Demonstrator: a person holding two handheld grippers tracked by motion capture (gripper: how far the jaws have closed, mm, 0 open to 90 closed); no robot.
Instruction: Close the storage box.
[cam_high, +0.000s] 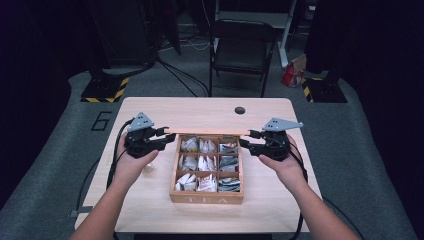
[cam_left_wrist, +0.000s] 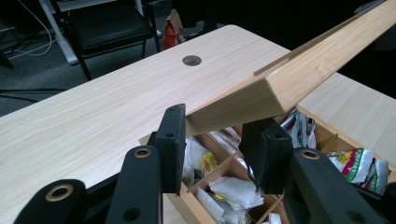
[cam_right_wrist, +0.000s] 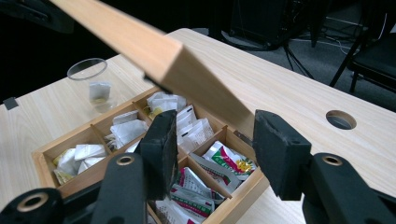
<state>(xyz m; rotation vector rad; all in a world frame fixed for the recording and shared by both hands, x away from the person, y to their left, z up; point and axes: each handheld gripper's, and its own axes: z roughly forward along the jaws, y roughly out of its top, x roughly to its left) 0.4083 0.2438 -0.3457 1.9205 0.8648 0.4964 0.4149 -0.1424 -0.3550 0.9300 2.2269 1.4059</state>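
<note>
Over the wooden nine-compartment tea box (cam_high: 206, 196) full of sachets, its hinged pale wooden lid (cam_high: 207, 133) stands raised at the back edge. The left gripper (cam_high: 167, 138) and right gripper (cam_high: 247, 139) each straddle a lid corner, jaws partly open and hardly pinching; both should move evenly. A clear plastic cup (cam_right_wrist: 95, 84) left of the box stays clear of the lid

Both tools (cam_high: 167, 138) (cam_high: 246, 139) part-open, facing inward
</note>
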